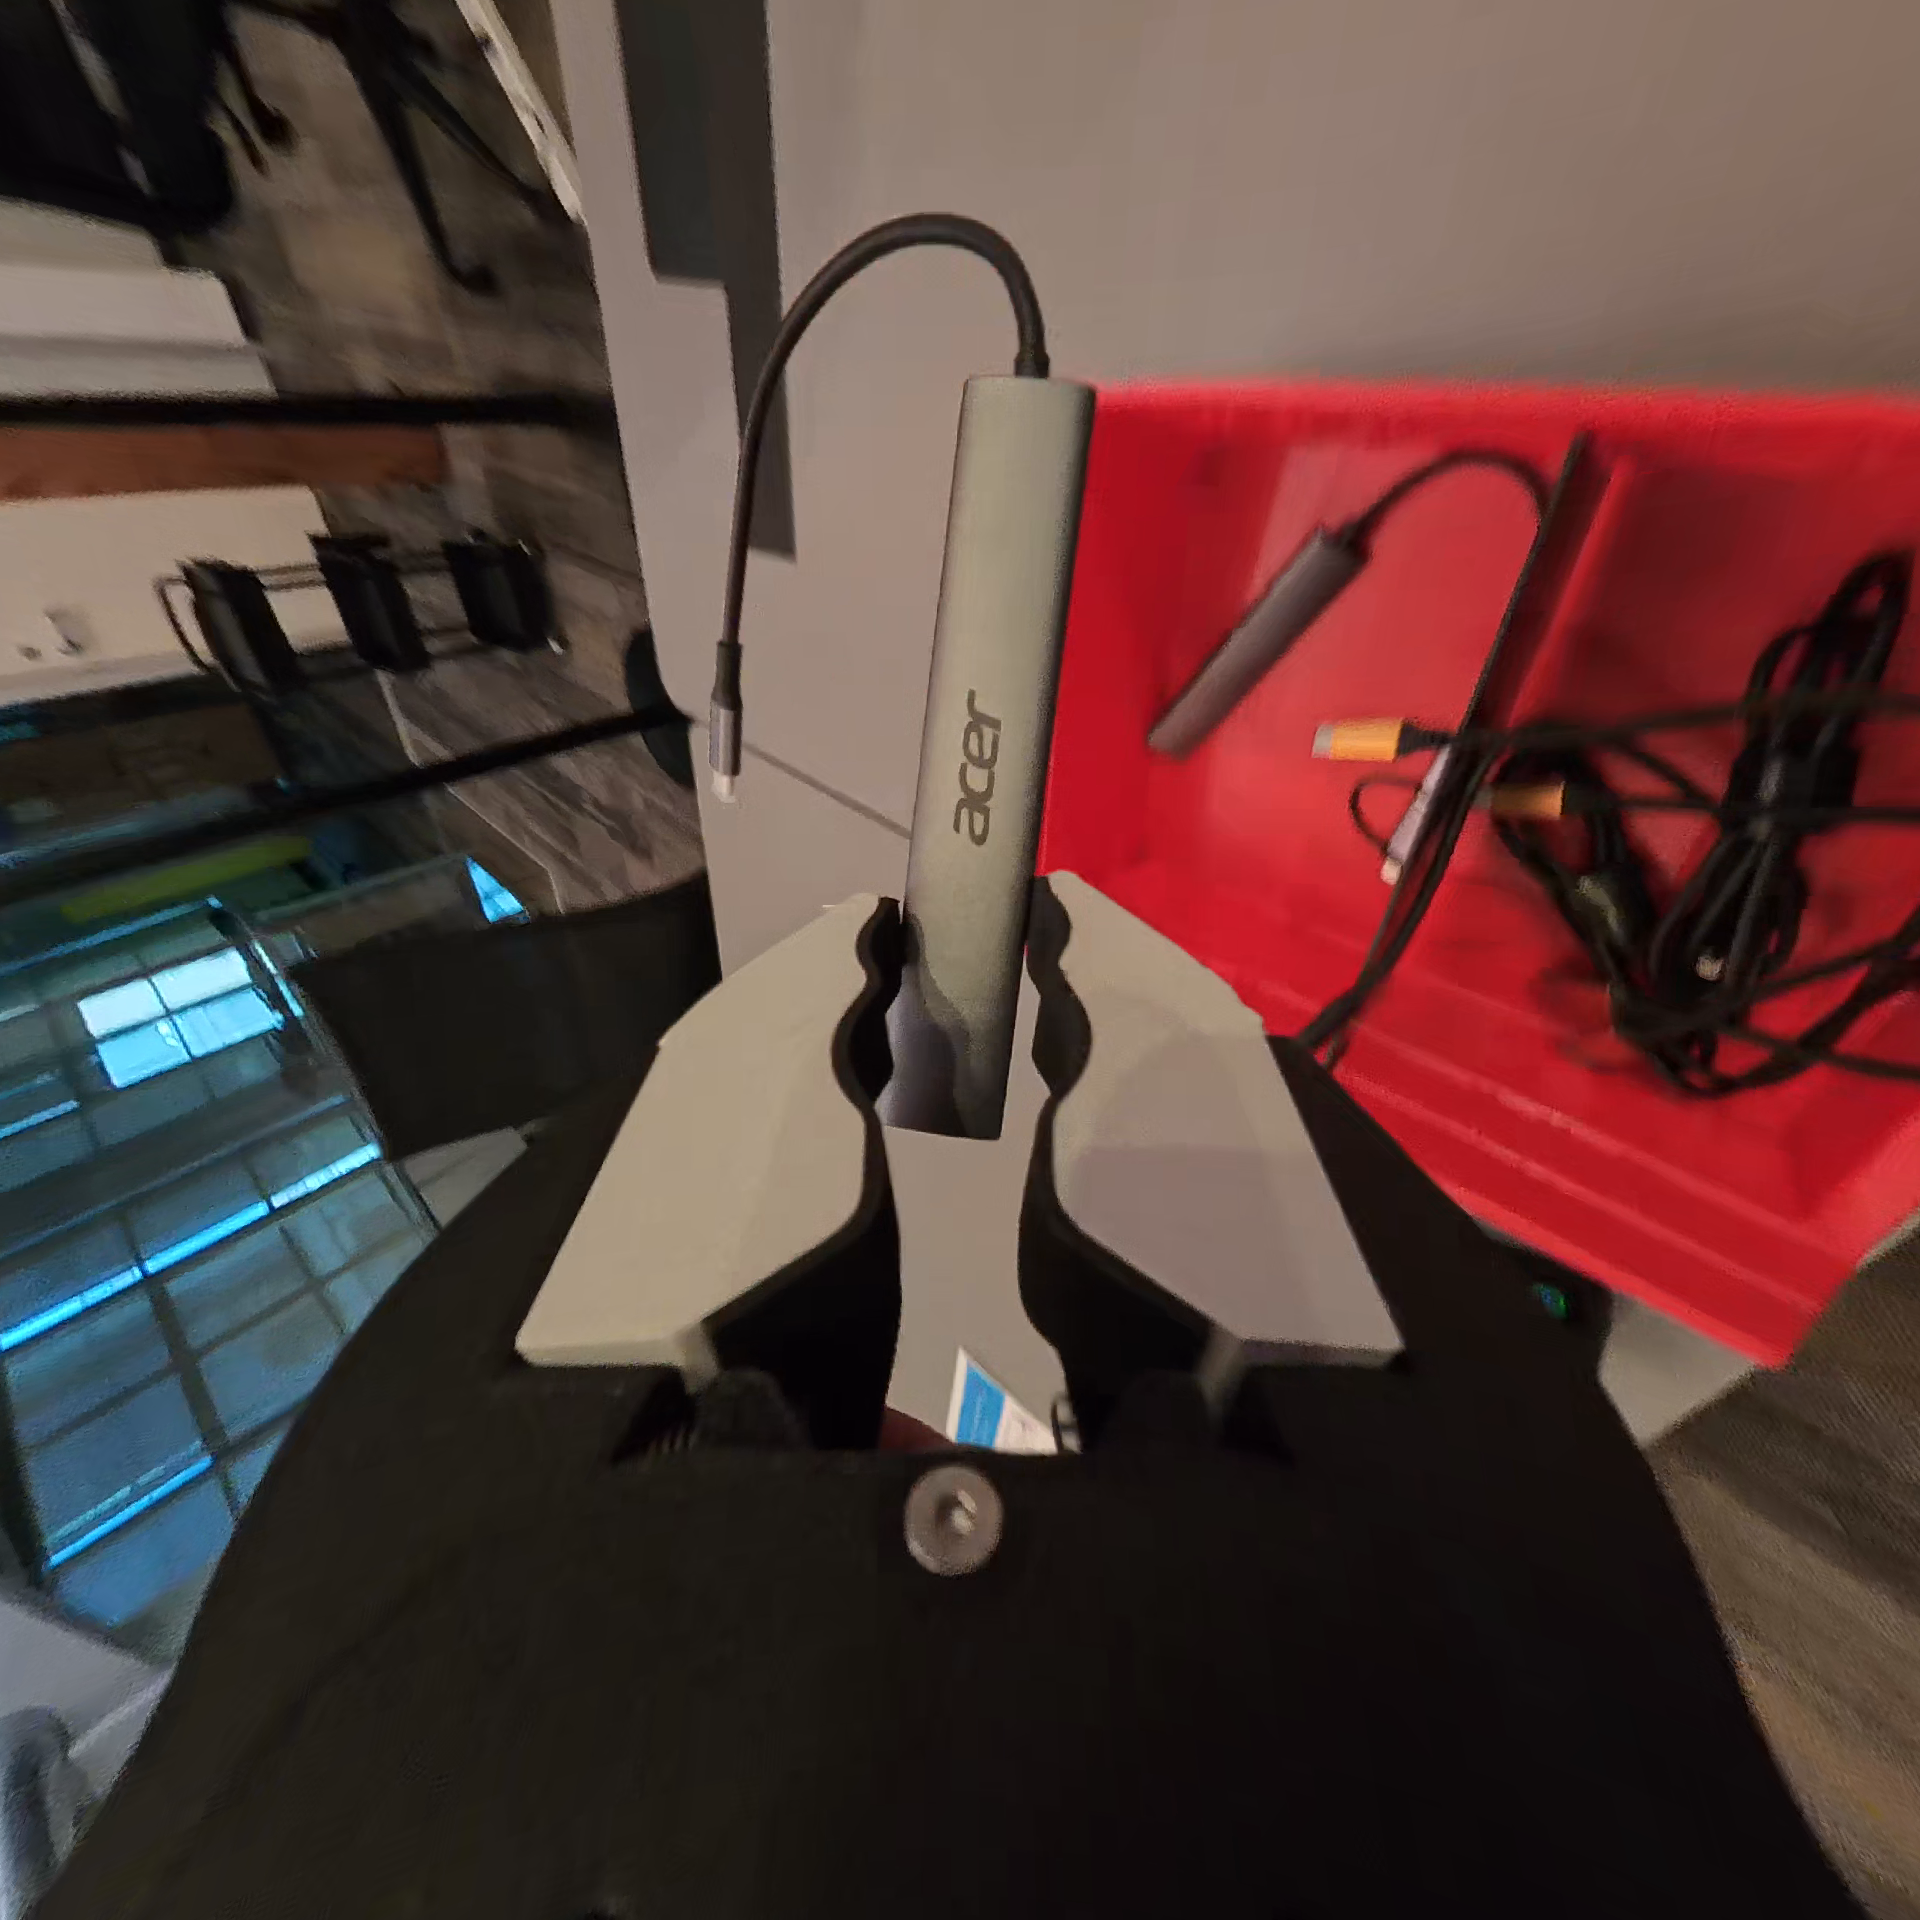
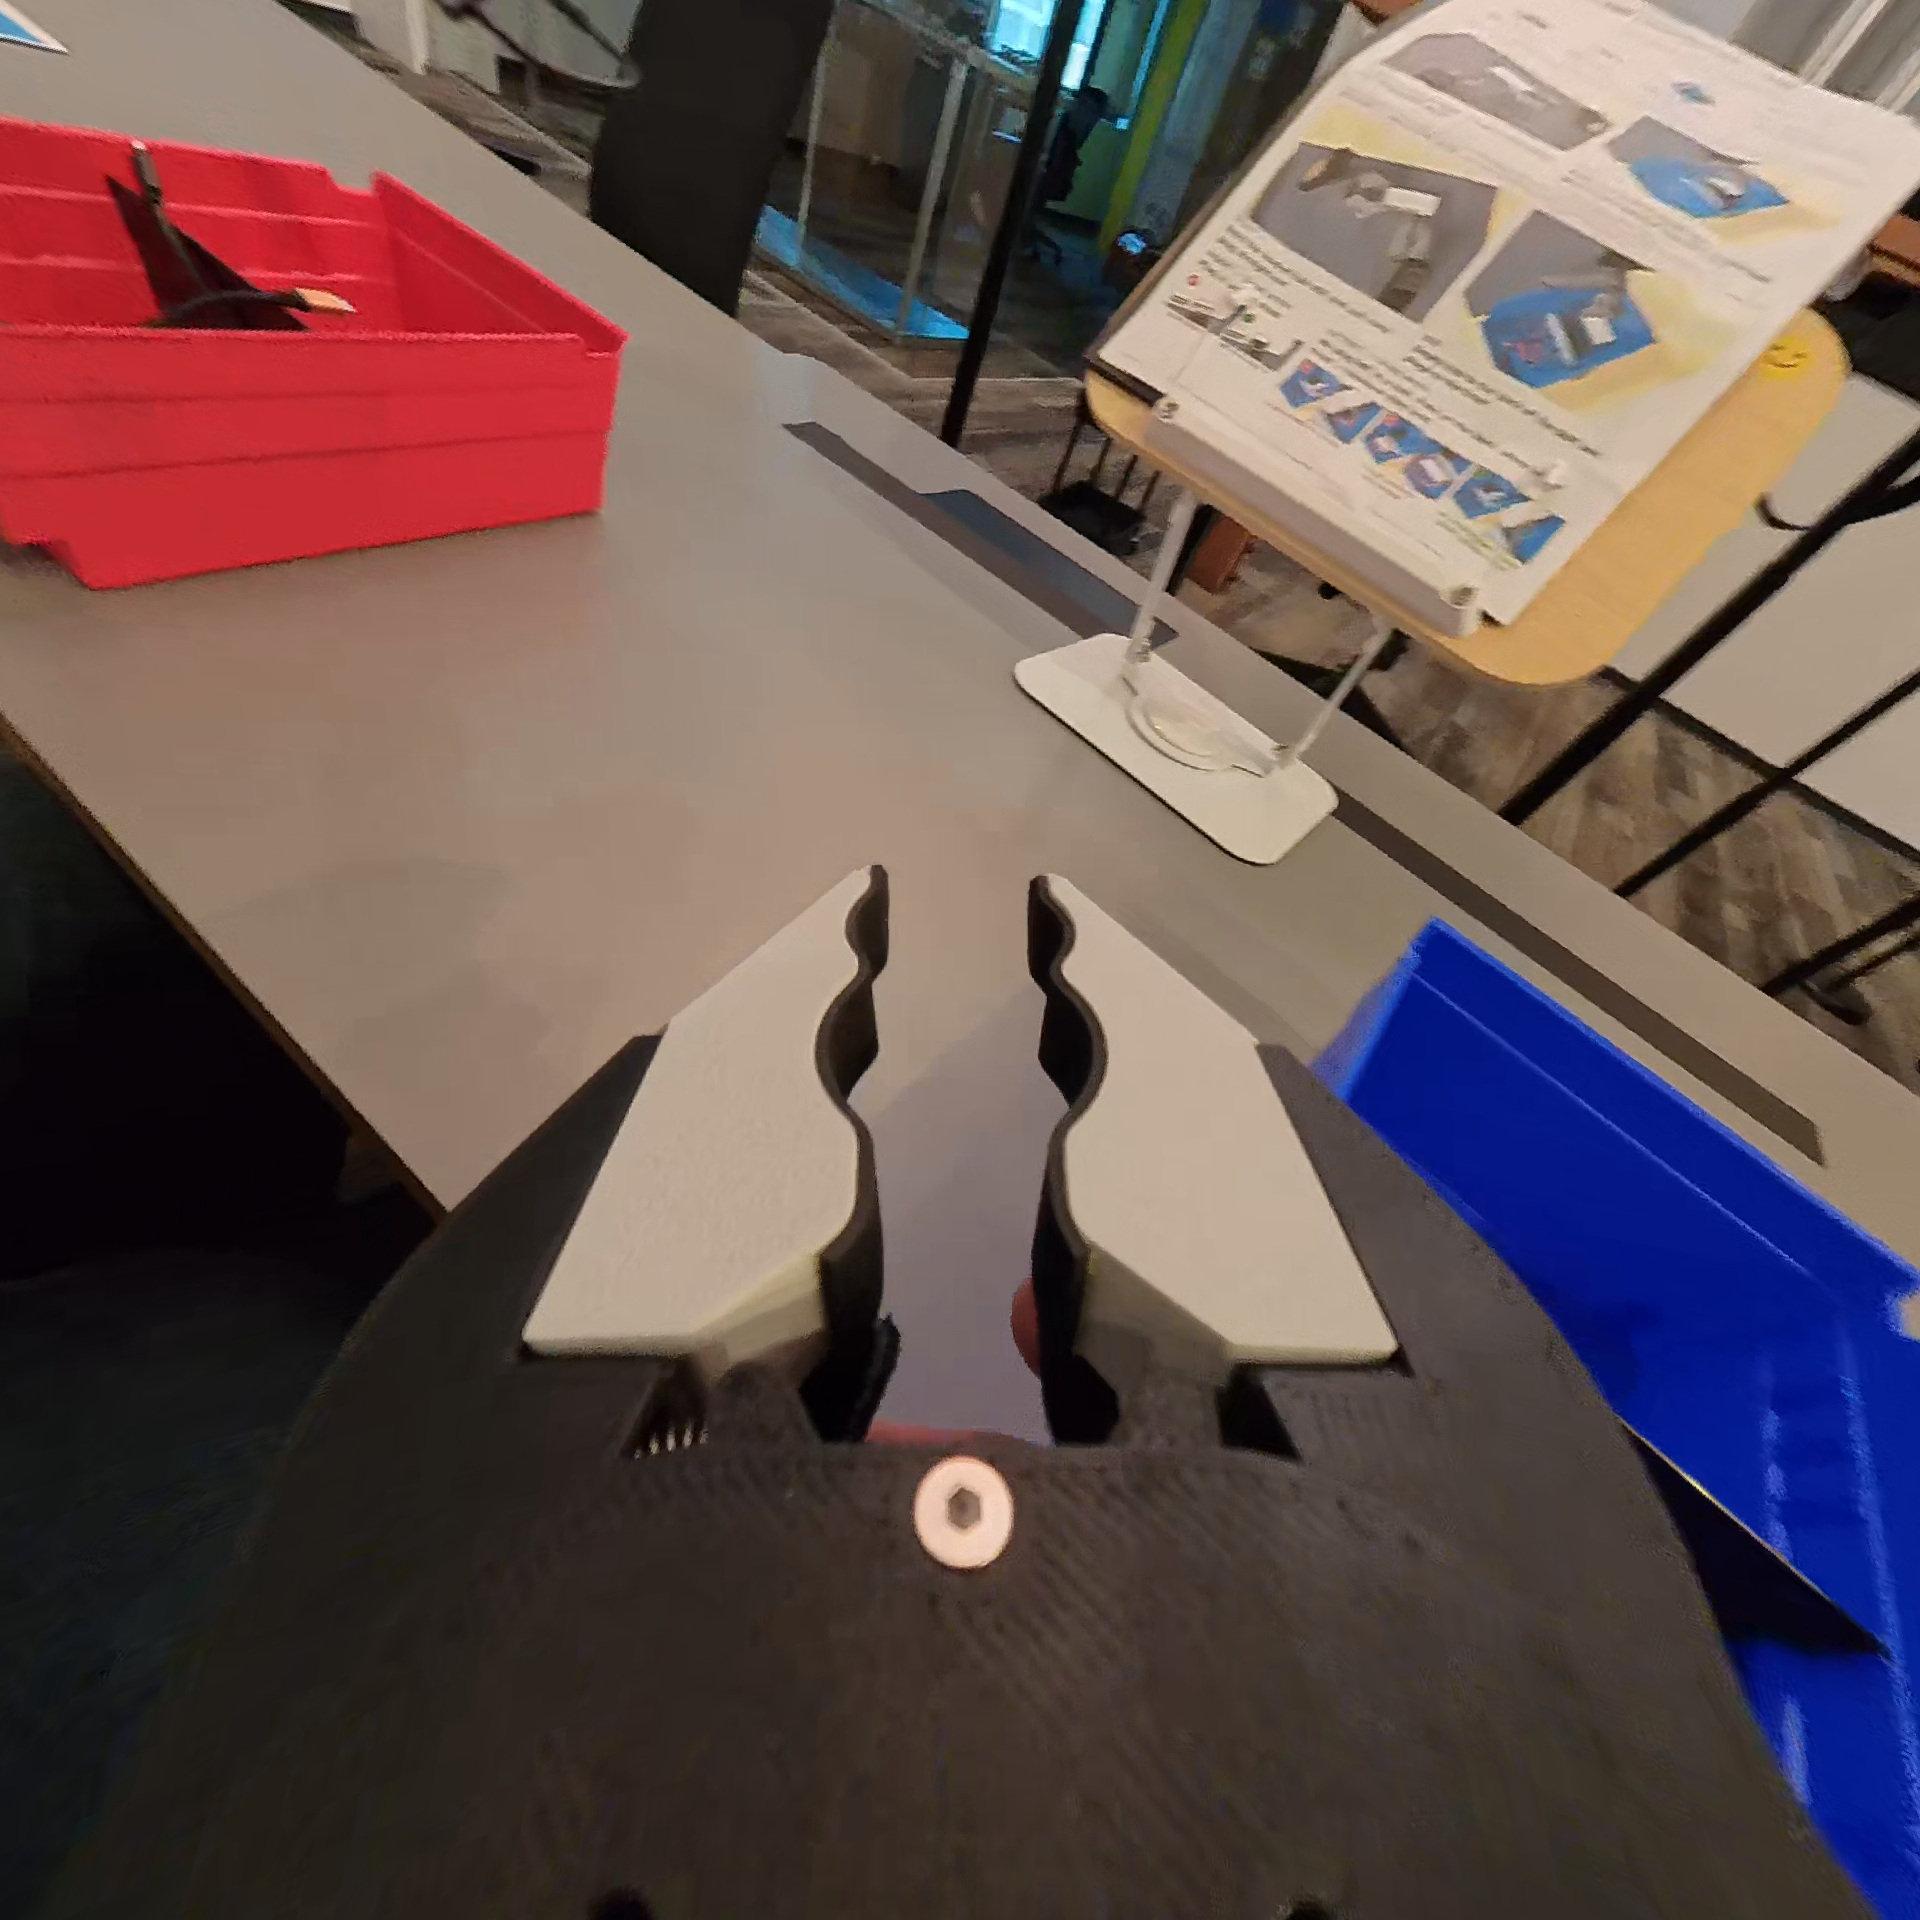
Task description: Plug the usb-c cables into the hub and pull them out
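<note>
While the left gripper clamps the near end of the grey USB hub, the hub's long axis runs straight out along the fingers, away from the wrist, with its short black pigtail cable looping off the far end and its USB-C plug dangling free to the left. To the right of the hub lies the red tray, holding a second grey hub and a tangle of black cables, two with orange-collared plugs; these are the cables still to be fetched. Judging by position, the left gripper is much the nearer to them, but it is occupied. The right gripper hovers over bare grey table, its jaws parted with nothing between them, the red tray well off to its far left, a blue bin just beside it on the right, a document stand beyond. It must swing left to the tray.
</note>
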Action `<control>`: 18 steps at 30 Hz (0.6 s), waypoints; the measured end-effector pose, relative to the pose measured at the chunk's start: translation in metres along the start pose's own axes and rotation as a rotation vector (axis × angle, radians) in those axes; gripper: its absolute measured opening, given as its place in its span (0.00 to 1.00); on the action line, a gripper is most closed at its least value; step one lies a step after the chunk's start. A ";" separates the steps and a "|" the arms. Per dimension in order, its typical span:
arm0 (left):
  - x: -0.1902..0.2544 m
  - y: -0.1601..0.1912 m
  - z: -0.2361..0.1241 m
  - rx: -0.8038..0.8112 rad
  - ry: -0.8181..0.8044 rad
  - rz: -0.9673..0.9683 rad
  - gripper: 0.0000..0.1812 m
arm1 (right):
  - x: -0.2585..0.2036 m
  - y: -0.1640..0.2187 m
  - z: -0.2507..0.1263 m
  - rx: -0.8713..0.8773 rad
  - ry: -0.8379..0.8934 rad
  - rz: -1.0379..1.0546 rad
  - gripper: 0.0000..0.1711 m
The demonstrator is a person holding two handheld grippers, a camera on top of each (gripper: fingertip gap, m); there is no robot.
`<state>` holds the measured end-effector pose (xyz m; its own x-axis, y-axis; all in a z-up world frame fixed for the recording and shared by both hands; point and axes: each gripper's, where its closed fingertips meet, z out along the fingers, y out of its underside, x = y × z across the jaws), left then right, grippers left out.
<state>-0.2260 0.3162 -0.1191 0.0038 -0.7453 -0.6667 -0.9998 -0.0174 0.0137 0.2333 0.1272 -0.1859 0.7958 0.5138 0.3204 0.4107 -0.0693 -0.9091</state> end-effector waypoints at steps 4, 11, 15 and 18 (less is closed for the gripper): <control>0.006 -0.057 -0.008 0.143 -0.064 0.005 0.13 | -0.023 -0.012 0.017 0.000 -0.086 0.016 0.16; 0.053 -0.159 0.011 0.306 -0.003 0.034 0.13 | -0.049 -0.003 0.036 -0.041 -0.156 -0.019 0.17; 0.092 -0.214 0.030 0.352 0.096 0.070 0.13 | -0.049 0.014 0.034 -0.066 -0.154 0.001 0.17; 0.123 -0.250 0.046 0.369 0.180 0.082 0.13 | -0.048 0.024 0.031 -0.078 -0.154 0.022 0.17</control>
<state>0.0229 0.2601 -0.2388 -0.1045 -0.8394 -0.5333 -0.9377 0.2619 -0.2283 0.1907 0.1275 -0.2317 0.7301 0.6358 0.2503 0.4319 -0.1455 -0.8901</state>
